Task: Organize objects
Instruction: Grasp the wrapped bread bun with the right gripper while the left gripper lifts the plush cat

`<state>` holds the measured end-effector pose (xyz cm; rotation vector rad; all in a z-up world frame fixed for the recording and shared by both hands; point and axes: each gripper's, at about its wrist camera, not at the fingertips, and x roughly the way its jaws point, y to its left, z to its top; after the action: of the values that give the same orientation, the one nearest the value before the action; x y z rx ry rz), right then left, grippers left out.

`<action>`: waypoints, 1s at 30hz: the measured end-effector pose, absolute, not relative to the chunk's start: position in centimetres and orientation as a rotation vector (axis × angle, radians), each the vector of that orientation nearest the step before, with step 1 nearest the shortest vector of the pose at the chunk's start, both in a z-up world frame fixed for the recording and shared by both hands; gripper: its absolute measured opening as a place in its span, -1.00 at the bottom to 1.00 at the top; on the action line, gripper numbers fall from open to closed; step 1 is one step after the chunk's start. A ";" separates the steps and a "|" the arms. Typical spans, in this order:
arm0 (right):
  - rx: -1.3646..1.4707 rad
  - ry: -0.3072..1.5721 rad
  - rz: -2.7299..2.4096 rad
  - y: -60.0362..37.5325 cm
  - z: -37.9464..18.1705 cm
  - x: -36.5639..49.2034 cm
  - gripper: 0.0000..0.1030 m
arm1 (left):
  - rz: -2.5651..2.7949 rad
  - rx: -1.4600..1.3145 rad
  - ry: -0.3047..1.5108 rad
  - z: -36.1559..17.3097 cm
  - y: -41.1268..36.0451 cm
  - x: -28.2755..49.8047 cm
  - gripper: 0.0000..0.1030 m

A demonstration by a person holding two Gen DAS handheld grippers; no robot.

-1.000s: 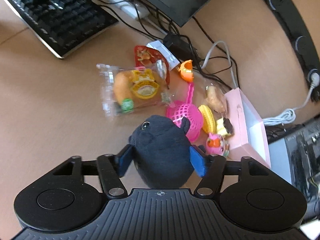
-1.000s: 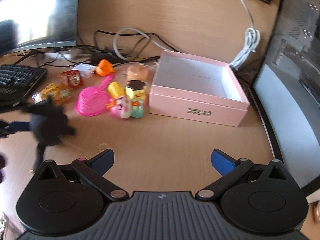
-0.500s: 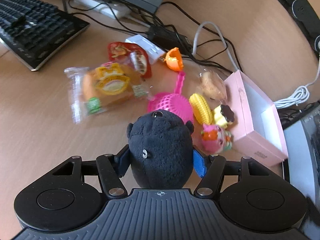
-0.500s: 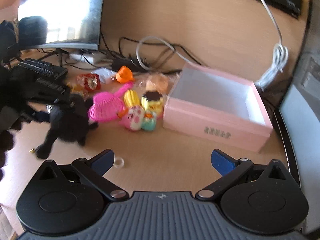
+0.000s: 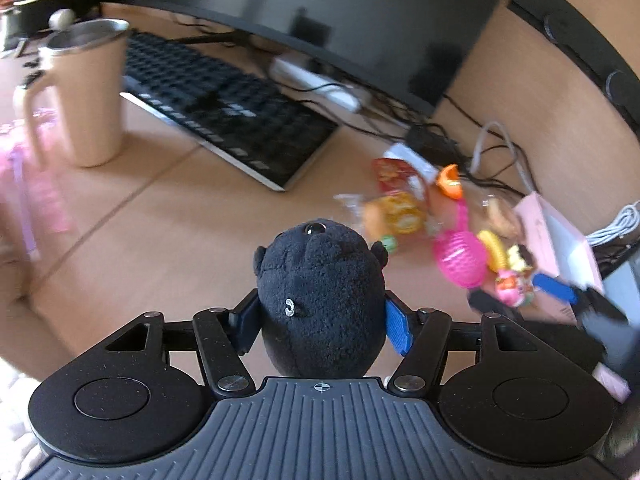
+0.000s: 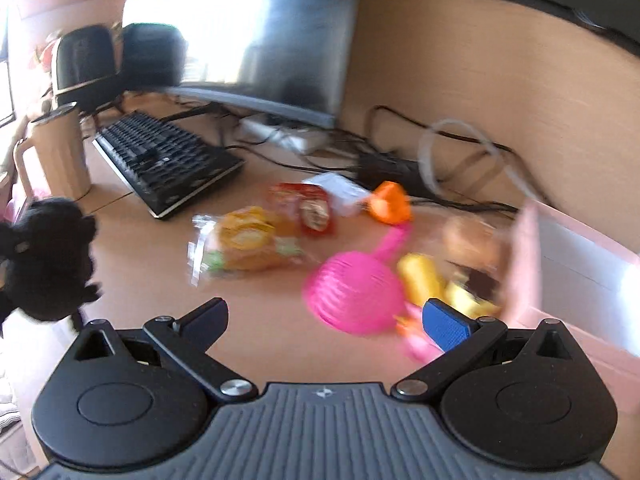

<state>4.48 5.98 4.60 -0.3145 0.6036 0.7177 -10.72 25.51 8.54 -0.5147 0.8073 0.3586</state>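
My left gripper (image 5: 320, 326) is shut on a black plush toy (image 5: 320, 292), its blue pads pressing both sides, and holds it up above the desk. In the right wrist view the plush (image 6: 48, 256) hangs at the far left. My right gripper (image 6: 328, 318) is open with nothing between its fingers, low over the desk just in front of a pink strainer (image 6: 356, 292). Around the strainer lie a bread packet (image 6: 248, 248), a red packet (image 6: 312, 210), an orange piece (image 6: 390, 202) and a yellow toy (image 6: 424, 280). An open pink box (image 6: 580, 264) stands at the right.
A black keyboard (image 5: 224, 116) and a monitor (image 5: 320, 12) sit behind the toys, with tangled cables (image 6: 400, 160) along the wall. A beige mug (image 5: 80, 96) stands left of the keyboard. Bare desk (image 5: 160, 232) lies under the plush.
The left gripper has lifted the plush and swung left, away from the toy pile, so mug and keyboard come into view. The right gripper, still open, has moved left toward the pink strainer.
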 end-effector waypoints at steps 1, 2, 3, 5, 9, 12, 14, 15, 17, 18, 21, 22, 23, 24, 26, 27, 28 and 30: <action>-0.323 0.606 0.722 7.3 4.4 4.9 1.00 | 0.367 -0.501 0.813 8.7 25.9 -11.3 0.30; -0.328 0.609 0.722 8.7 4.3 5.4 1.00 | 0.371 -0.489 0.816 8.6 26.1 -11.7 0.30; -0.330 0.615 0.725 10.1 4.1 6.1 1.00 | 0.371 -0.477 0.821 8.7 26.4 -12.4 0.30; -0.332 0.629 0.731 12.5 3.7 7.3 1.00 | 0.373 -0.475 0.830 8.8 27.4 -13.6 0.30; -0.351 0.611 0.696 16.6 3.2 9.3 1.00 | 0.377 -0.513 0.832 8.7 29.4 -15.8 0.30; -0.408 0.602 0.679 19.0 2.5 10.3 0.90 | 0.363 -0.524 0.819 9.0 30.7 -16.6 0.30; -0.436 0.635 0.702 19.8 2.1 10.3 0.78 | 0.343 -0.528 0.800 9.3 31.6 -16.8 0.30; -0.445 0.647 0.716 19.8 2.0 10.1 0.76 | 0.335 -0.531 0.792 9.4 32.0 -16.7 0.30; -0.487 0.634 0.764 19.7 1.7 8.3 0.76 | 0.314 -0.541 0.773 9.5 33.0 -16.5 0.30; -0.518 0.627 0.787 19.5 1.7 7.2 0.76 | 0.303 -0.546 0.765 9.6 33.3 -16.4 0.30; -0.595 0.611 0.836 18.3 1.6 3.4 0.76 | 0.245 -0.565 0.743 9.3 34.3 -15.6 0.30; -0.631 0.592 0.843 17.9 1.6 2.1 0.76 | 0.220 -0.573 0.743 9.1 34.6 -15.2 0.30; -0.684 0.554 0.845 17.3 1.7 0.7 0.76 | 0.185 -0.579 0.740 8.9 34.8 -14.7 0.30; -0.748 0.497 0.832 16.7 1.7 -0.9 0.76 | 0.156 -0.581 0.735 8.7 34.8 -14.3 0.30; -0.822 0.444 0.763 15.5 1.9 -3.1 0.78 | 0.118 -0.588 0.747 8.0 35.1 -13.0 0.30; -0.819 0.468 0.761 15.1 2.3 -3.5 0.81 | 0.098 -0.594 0.753 7.7 35.1 -12.6 0.30; -0.786 0.514 0.744 14.6 2.8 -3.8 0.88 | 0.073 -0.596 0.753 7.5 35.1 -12.3 0.30; -0.671 0.609 0.687 13.7 4.1 -3.7 1.00 | 0.044 -0.594 0.750 7.0 35.2 -11.7 0.30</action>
<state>-3.73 13.70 4.07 -0.6711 0.6087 0.6872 -11.65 35.23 7.02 -0.5937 0.7502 0.0438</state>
